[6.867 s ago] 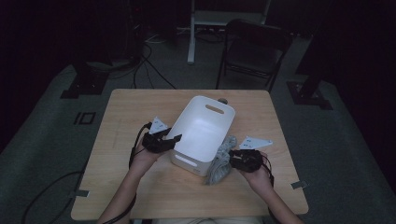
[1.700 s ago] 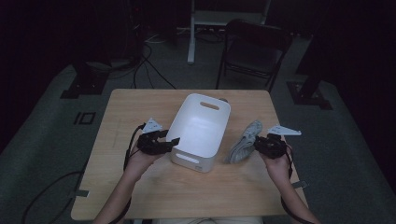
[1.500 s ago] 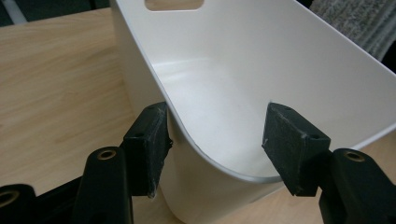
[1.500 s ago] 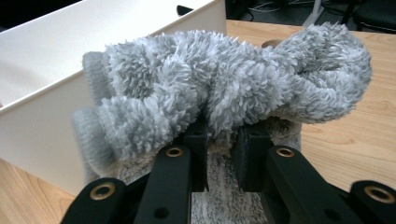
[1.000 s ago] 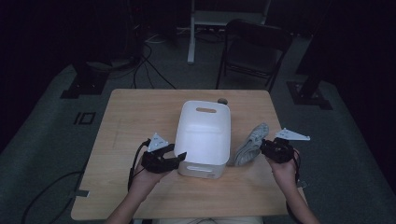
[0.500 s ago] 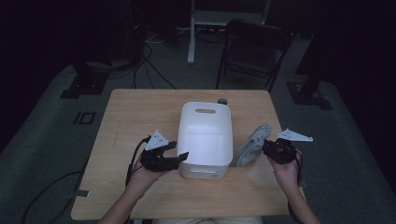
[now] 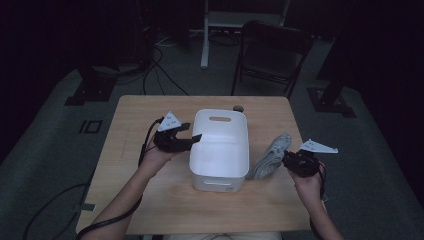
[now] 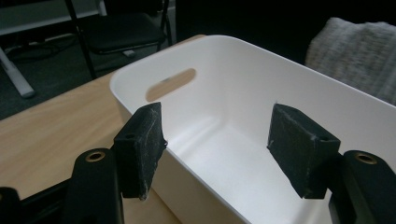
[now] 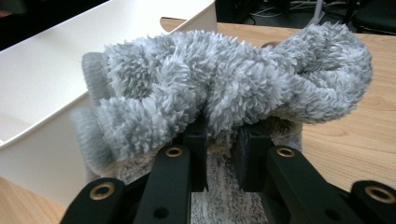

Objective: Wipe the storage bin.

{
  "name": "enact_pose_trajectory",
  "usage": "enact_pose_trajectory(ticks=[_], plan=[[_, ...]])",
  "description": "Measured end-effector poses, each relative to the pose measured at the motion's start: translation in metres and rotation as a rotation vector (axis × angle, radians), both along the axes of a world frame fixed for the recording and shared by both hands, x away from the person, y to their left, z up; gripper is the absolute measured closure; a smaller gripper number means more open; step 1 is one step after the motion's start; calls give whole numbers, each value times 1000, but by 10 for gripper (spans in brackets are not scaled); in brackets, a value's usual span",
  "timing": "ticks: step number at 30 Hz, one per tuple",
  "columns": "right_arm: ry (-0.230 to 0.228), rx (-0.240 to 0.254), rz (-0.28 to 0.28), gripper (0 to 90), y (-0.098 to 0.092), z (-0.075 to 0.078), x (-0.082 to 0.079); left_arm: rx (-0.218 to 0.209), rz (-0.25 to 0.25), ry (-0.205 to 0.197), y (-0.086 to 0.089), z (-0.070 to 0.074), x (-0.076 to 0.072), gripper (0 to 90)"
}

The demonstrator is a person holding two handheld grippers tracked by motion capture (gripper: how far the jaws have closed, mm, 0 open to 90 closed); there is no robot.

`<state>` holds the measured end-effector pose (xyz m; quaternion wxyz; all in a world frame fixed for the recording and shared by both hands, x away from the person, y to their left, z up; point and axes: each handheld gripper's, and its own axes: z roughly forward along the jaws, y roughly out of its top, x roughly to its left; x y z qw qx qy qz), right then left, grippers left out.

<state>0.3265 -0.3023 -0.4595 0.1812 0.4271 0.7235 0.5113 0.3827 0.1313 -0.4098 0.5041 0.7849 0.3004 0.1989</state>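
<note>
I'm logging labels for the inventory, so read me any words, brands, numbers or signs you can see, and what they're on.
None: no readable text on the white plastic bin, the fluffy grey cloth, the light wooden table or either black gripper.

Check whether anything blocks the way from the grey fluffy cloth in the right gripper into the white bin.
Nothing visible does. The grey cloth, clamped in the right gripper, sits beside the white bin, whose inside looks bare. The left gripper hovers open at the opposite rim.

A dark folding chair [image 7: 272, 52] stands beyond the wooden table [image 7: 150, 200], with cables [image 7: 165, 75] trailing across the grey floor [image 7: 45, 165].
</note>
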Motion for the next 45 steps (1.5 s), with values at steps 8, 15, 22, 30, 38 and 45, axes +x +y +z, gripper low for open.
enact_pose_trajectory(ticks=[8, 15, 22, 30, 38, 45], plan=[[-14, 23, 6, 775, -2, 3, -6, -52, 16, 28, 7, -2, 44, 361], [-19, 38, 15, 775, -1, 3, -9, -13, 24, 27, 1, 3, 75, 361], [-18, 50, 13, 775, -3, 2, -11, 4, -37, 38, -12, 3, 107, 360], [-19, 45, 18, 774, -3, 0, -12, 19, -60, 65, -17, -11, 128, 418], [-9, 48, 19, 774, -4, -2, -11, 36, -100, 102, -27, -22, 138, 530], [-8, 46, 16, 774, -7, -5, -11, 43, -115, 126, -30, -30, 141, 709]])
